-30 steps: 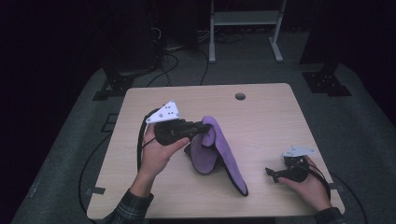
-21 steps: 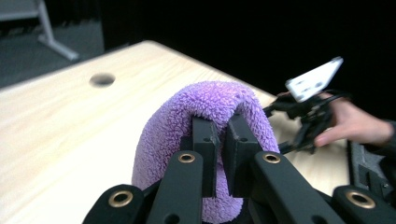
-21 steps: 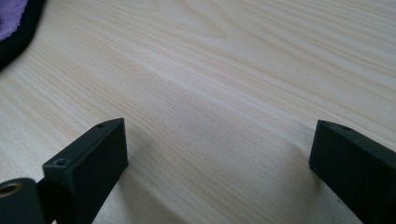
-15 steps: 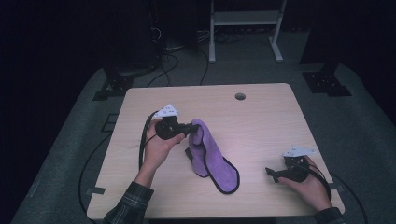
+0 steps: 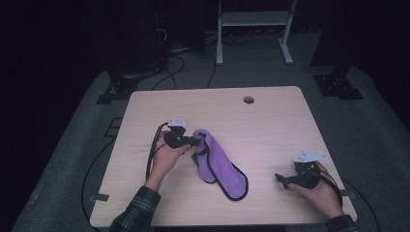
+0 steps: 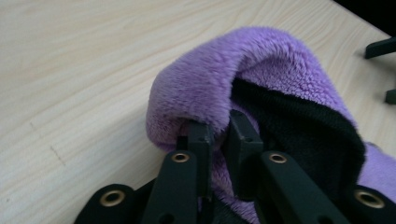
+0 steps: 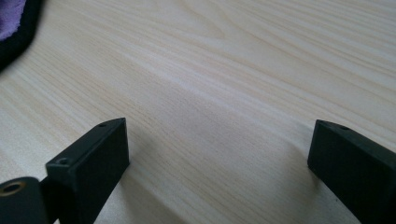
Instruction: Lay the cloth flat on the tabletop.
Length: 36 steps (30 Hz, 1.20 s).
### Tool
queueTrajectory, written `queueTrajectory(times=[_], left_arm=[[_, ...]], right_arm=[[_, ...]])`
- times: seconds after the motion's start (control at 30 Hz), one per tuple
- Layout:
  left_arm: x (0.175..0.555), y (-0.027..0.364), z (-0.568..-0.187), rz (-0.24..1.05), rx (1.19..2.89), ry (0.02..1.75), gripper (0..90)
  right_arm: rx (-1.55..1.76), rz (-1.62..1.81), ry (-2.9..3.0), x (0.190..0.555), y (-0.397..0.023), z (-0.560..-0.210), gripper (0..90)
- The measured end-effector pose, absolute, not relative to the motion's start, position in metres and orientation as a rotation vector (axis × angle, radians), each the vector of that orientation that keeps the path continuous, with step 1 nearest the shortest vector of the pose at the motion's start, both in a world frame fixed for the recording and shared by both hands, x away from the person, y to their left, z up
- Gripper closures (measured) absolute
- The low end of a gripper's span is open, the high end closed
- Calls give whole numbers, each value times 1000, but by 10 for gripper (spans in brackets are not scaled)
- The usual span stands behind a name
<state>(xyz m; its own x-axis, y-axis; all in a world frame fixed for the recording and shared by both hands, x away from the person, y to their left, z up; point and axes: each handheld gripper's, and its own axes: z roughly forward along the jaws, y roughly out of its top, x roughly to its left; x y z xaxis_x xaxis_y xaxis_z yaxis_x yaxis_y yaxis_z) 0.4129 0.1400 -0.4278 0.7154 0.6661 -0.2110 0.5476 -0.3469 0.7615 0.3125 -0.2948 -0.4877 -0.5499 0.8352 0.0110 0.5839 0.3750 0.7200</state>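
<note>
Hidden or cut off: in the left gripper view the purple cloth (image 6: 243, 88) folds over the jaw tips of the left tongs (image 6: 219, 135), so the pad faces are covered by pile. The cloth's black-edged underside (image 6: 303, 121) faces the camera. In the right gripper view one corner of the cloth (image 7: 11, 21) is cut off by the frame edge.

Location: the cloth (image 5: 220, 162) lies on the desk (image 5: 270, 121) as a long folded strip, its upper end at the left tongs (image 5: 196, 141) and its lower end toward the person's side.

Tongs state: the left tongs stand narrow, with a fold of cloth pinched between the jaws; the jaws have just been opening slightly. The right tongs (image 5: 280, 179) rest on the desk well apart from the cloth, jaws wide, bare wood between them (image 7: 219, 130).

Change: a second ago the cloth hung lifted and spread wider; now it lies lower and flatter on the desk, with the left tongs closer to the surface. The right tongs have stayed in place.
</note>
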Motion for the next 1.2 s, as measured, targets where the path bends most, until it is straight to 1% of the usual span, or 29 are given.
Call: queueTrajectory(times=[0.1, 0.13, 0.17, 0.23, 0.3, 0.37, 0.43, 0.63, 0.73, 1.0, 1.2], left_arm=[[410, 144, -422, 191, 2032, 913, 691], [408, 145, -419, 201, 2034, 906, 663], [407, 146, -416, 209, 2032, 903, 636], [401, 150, -411, 224, 2035, 896, 588], [396, 154, -408, 244, 2041, 893, 542], [391, 160, -406, 265, 2040, 889, 512], [385, 166, -406, 295, 2038, 887, 485], [369, 184, -412, 316, 2034, 902, 435], [360, 190, -419, 315, 2040, 909, 418], [334, 203, -444, 301, 2087, 931, 371], [322, 215, -454, 309, 2114, 945, 351]], right_arm=[[1235, 982, 2282, 312, -296, -488, 57], [1236, 984, 2280, 312, -296, -488, 78], [1231, 993, 2276, 312, -297, -487, 122], [1215, 1010, 2272, 311, -298, -487, 173], [1203, 1032, 2268, 309, -300, -486, 274], [1213, 1048, 2267, 308, -301, -485, 329], [1234, 1089, 2294, 307, -302, -483, 407], [1158, 1171, 2339, 301, -289, -474, 458], [1118, 1228, 2368, 298, -279, -469, 468], [981, 1302, 2477, 288, -243, -460, 513], [874, 1340, 2537, 282, -214, -455, 554]])
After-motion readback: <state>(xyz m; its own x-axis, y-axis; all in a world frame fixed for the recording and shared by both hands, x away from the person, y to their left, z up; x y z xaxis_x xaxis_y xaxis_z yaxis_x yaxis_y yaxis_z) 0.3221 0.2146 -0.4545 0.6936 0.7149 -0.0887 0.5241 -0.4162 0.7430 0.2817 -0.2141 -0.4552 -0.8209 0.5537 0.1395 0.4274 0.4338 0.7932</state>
